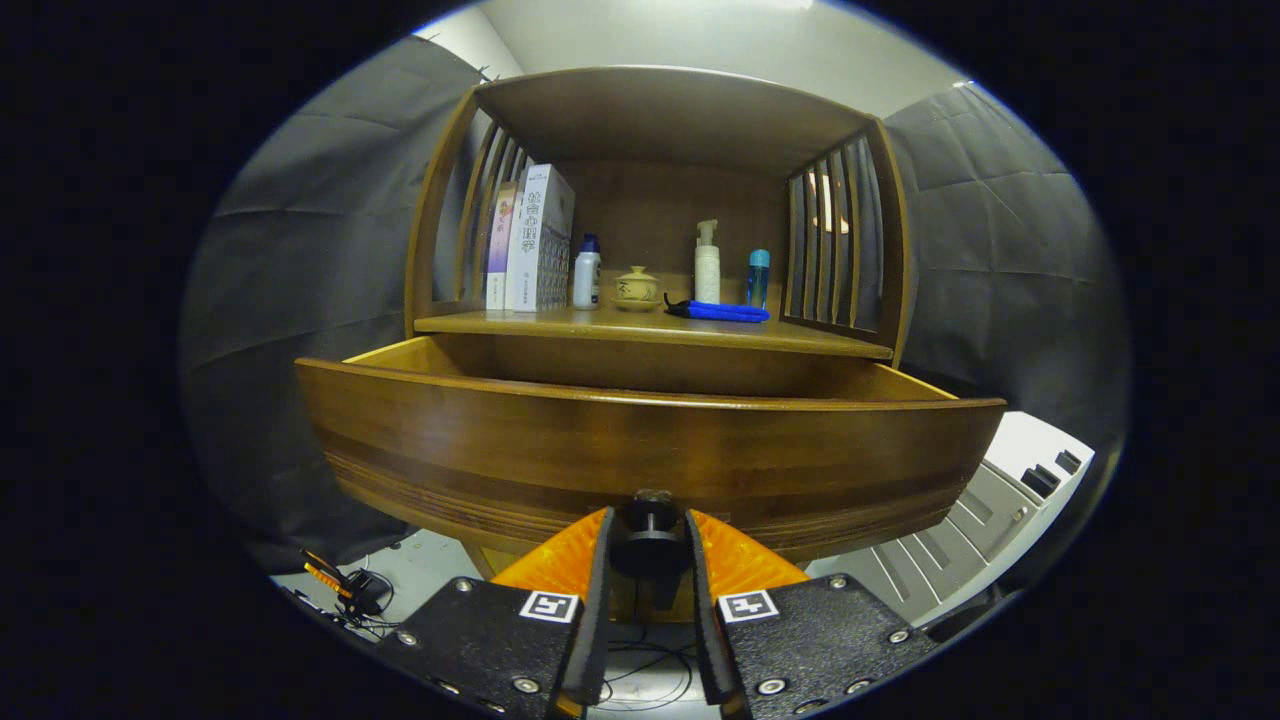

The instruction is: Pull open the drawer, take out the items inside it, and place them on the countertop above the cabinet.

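Gripper (650,545) fingers closed around dark knob (651,530) at middle of drawer (650,455) front; both fingers pressing on knob's stem. Drawer stands pulled out from wooden cabinet (655,120), front panel just ahead of fingers. Contents hidden behind panel. Beyond, on countertop (650,328): two books, small bottles, lidded ceramic pot (637,288), blue cloth (720,312).

Brown wooden drawer (640,450); dark knob (651,530); blue cloth (720,312); white pump bottle (707,265).
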`<control>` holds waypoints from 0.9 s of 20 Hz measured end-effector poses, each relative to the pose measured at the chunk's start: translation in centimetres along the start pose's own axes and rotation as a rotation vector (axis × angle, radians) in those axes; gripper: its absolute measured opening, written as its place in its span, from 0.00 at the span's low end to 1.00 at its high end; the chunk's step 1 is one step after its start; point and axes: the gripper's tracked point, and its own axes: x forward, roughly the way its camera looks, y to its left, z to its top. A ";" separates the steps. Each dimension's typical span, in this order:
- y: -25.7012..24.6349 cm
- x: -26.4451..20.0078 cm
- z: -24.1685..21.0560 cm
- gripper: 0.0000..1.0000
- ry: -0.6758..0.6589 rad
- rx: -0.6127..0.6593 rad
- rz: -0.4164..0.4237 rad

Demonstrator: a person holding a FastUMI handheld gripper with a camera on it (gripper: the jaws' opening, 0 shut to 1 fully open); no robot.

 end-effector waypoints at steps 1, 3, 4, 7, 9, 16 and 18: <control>0.0 -0.1 -0.1 0.37 0.003 0.005 -0.001; 0.0 -0.1 -0.1 0.37 0.003 0.007 -0.001; 0.0 -0.1 0.0 0.38 -0.002 0.006 0.001; 0.0 -0.3 0.5 0.45 -0.019 -0.019 -0.004; -0.5 -1.0 2.7 0.55 -0.088 -0.051 -0.028; -0.9 -1.3 8.9 0.95 -0.178 0.000 -0.051; -1.2 -0.3 10.0 0.95 -0.162 0.012 -0.059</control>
